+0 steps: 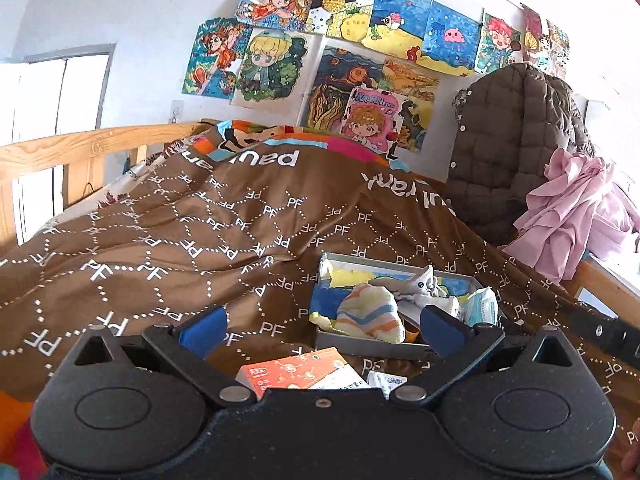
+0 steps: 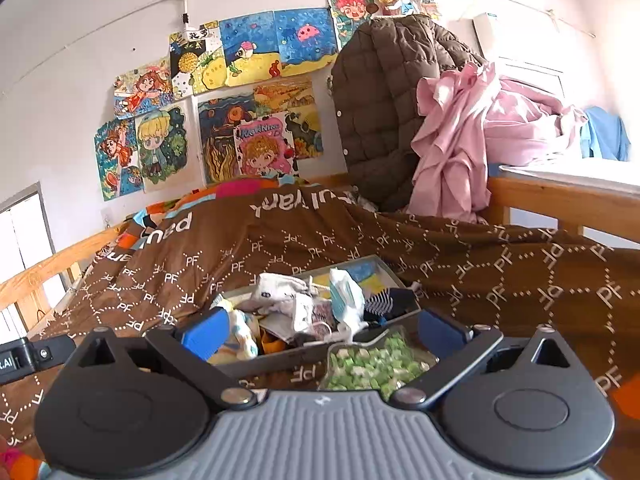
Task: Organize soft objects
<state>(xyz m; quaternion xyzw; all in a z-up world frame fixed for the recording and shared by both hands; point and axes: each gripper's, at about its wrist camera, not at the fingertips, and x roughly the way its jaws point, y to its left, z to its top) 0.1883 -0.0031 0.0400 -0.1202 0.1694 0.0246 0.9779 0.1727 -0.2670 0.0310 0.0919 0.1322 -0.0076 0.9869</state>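
Observation:
A shallow grey tray lies on the brown quilt; it also shows in the right wrist view. In it lie a striped pastel cloth, a white printed cloth, a tissue pack and dark striped socks. My left gripper is open and empty, just short of the tray's near edge. My right gripper is open and empty above the tray's near edge. A clear bag of green pieces lies in front of the tray.
An orange box and a small white packet lie on the quilt near the left gripper. A brown padded coat and pink cloth hang at the bed's right. A wooden bed rail runs on the left.

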